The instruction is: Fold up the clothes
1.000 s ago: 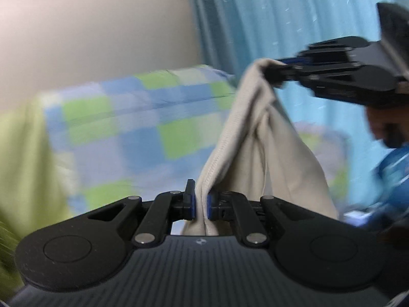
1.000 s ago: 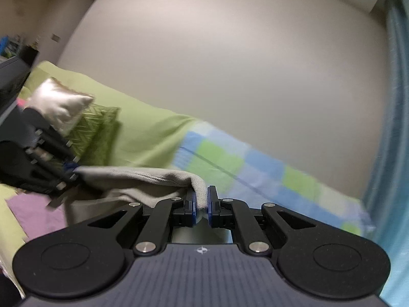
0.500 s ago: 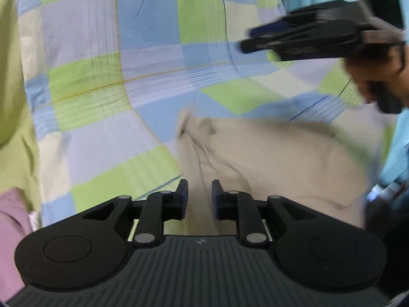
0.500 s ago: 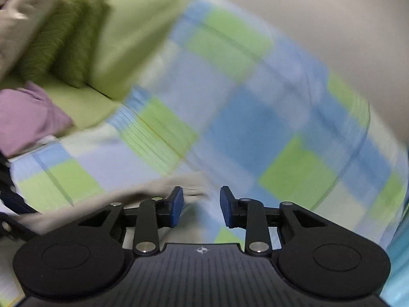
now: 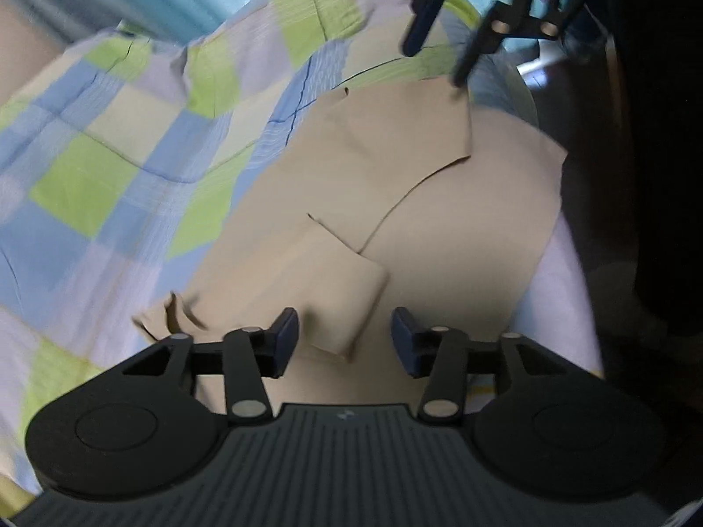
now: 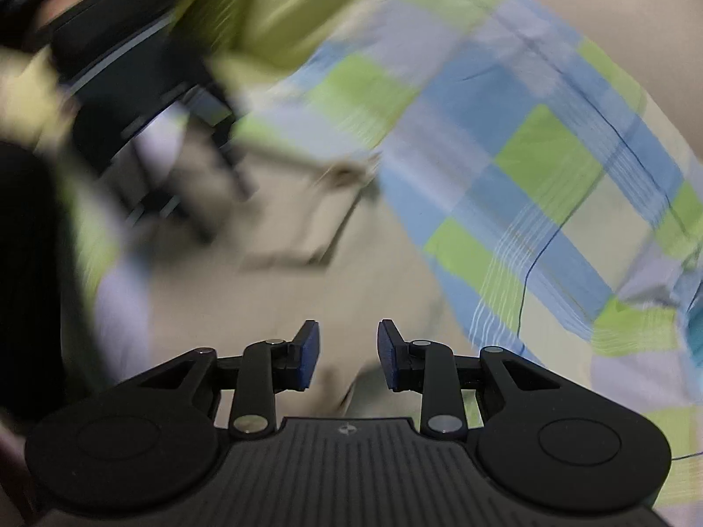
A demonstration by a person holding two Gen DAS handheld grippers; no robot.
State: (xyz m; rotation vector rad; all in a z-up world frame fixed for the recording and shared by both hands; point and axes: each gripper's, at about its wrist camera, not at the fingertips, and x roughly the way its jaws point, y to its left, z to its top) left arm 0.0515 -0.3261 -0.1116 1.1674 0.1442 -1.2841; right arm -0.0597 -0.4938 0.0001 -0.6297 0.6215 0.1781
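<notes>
Beige cloth garment (image 5: 395, 202), one, is now lying released mid-frame on the checked blanket (image 5: 132, 153); both left tongs (image 5: 345, 336) and right tongs (image 6: 345, 353) are gaping apart.

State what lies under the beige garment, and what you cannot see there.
The beige garment lies spread on a checked blue, green and white cover, which shows all around it. The part of the cover directly beneath it is hidden, so anything lying there cannot be seen.

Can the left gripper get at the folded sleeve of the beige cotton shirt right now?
Probably yes: the left gripper is open just over the folded sleeve of the beige cotton shirt, with nothing between.
</notes>
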